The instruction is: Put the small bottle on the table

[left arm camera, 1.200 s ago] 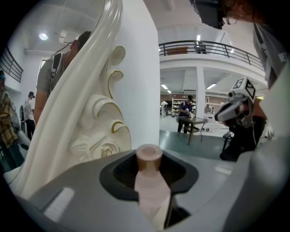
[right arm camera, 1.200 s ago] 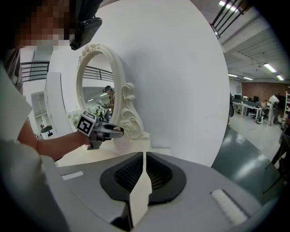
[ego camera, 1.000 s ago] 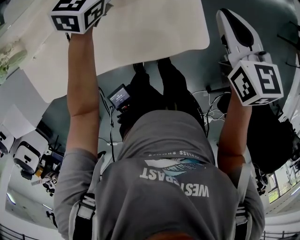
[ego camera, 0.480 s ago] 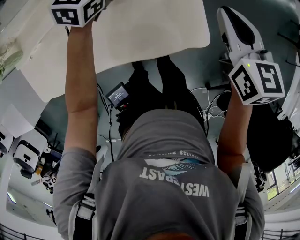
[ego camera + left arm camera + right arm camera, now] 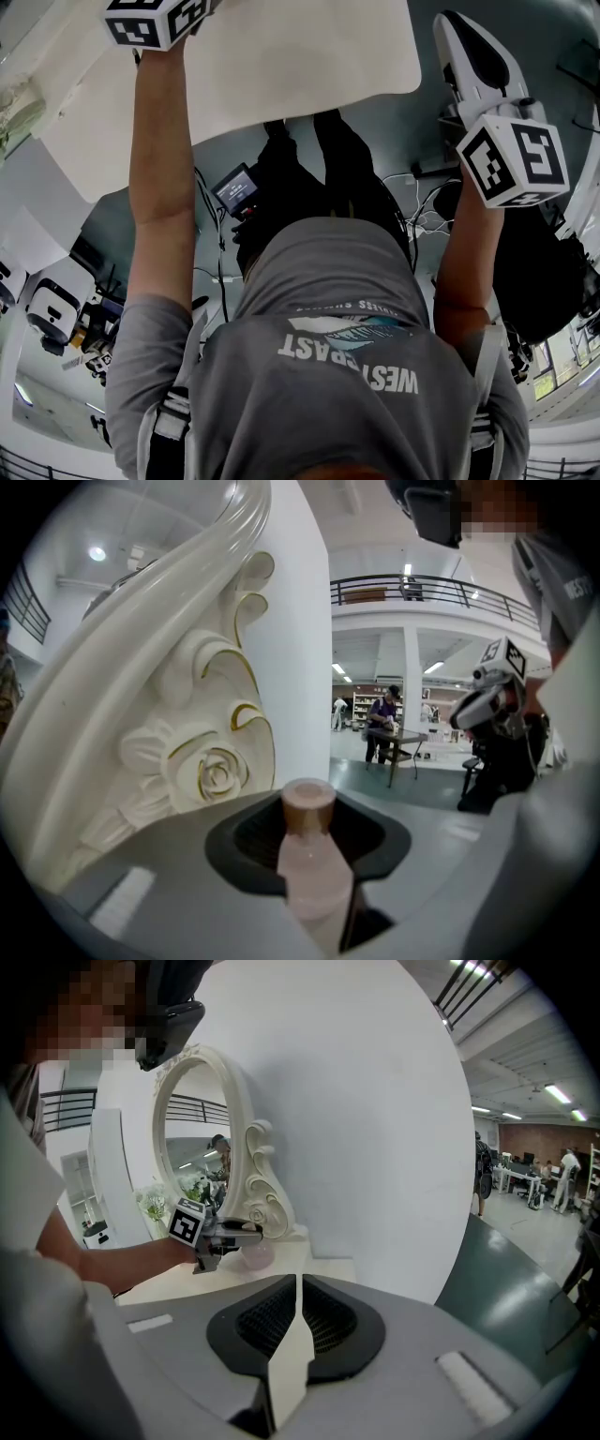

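The small pink bottle [image 5: 315, 878] with a tan cap stands upright between the jaws of my left gripper [image 5: 311, 841], which is shut on it. In the right gripper view the same bottle [image 5: 253, 1256] sits low by the foot of the mirror, over the white table [image 5: 187, 1283]. I cannot tell whether it touches the top. The left gripper [image 5: 228, 1235] holds it from the side. My right gripper [image 5: 297, 1290] is shut with nothing in it and hangs off the table's edge [image 5: 453, 30]. In the head view only the left gripper's marker cube [image 5: 155, 19] shows.
An ornate white mirror [image 5: 202, 1138] with a carved rose frame [image 5: 202, 761] stands on the table right beside the bottle. A white wall [image 5: 375, 1119] backs the table. A small vase of flowers [image 5: 153, 1206] stands behind. The table's top [image 5: 300, 56] lies ahead of the person.
The left gripper's cube has slid a little further up and out of the head view. The right gripper has hardly moved.
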